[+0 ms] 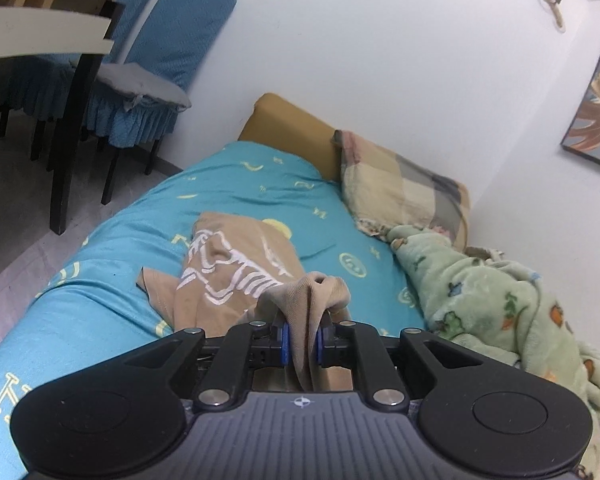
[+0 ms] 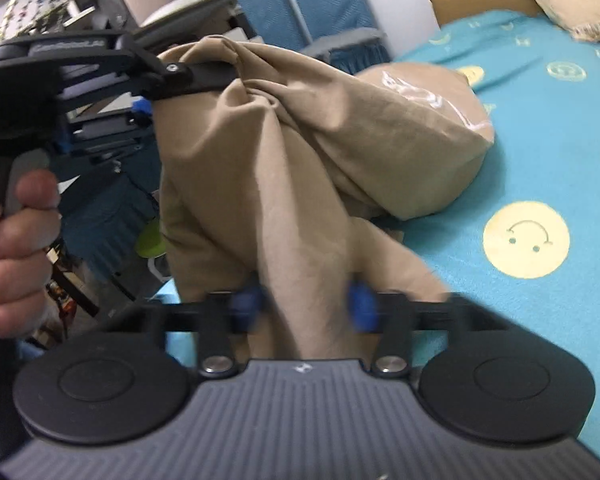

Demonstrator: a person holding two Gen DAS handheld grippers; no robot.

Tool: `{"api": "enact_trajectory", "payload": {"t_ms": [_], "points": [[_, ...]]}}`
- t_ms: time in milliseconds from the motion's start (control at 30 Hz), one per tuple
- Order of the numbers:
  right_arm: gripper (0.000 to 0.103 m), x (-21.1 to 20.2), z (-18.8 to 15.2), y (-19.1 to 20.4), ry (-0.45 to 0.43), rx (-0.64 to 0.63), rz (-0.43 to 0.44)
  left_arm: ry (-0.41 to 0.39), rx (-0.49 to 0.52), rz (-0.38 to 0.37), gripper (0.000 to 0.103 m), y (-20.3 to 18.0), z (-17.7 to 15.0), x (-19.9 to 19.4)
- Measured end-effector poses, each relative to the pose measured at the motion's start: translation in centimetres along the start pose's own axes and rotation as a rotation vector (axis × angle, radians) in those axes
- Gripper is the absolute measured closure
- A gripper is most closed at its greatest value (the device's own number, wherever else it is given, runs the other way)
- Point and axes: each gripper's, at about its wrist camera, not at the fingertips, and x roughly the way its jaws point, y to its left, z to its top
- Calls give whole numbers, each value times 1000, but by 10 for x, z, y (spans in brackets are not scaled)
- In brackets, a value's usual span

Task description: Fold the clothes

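My left gripper clamps the tan shirt lying mid-bed; my right gripper straddles a hanging fold, pads blurred, contact unclear. White wall behind.

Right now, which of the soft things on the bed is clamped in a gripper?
The tan shirt with the white print. The left gripper pinches a bunch of it, while the checked pillow and green blanket lie untouched by the wall.
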Motion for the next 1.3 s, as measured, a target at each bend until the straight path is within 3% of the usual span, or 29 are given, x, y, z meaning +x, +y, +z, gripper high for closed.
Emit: {"api": "enact_trajectory", "payload": {"t_ms": [200,333,500,667,800,900,1000,1167,1300], "points": [[92,-25,16,-29,-144,147,-40,2,3,-43,82,5,0,25],[93,-47,28,-50,-242,217,-103,33,58,-91,59,-8,-9,28],[94,-74,39,-71,-321,260,-208,124,154,-125,48,-30,-28,23],[94,-109,42,-88,-424,333,-336,209,232,-59,42,-45,-49,22],[94,-141,34,-104,-494,440,-498,290,215,65,42,-36,-63,33],[94,-152,24,-127,-465,575,-597,332,136,136,42,-19,-64,43],[94,-152,9,-148,-402,688,-623,344,26,166,42,0,-59,48],[94,-145,0,-150,-354,695,-613,318,-95,147,42,17,-48,54],[93,-147,1,-144,-332,711,-515,327,-120,109,46,16,-52,69]]}}
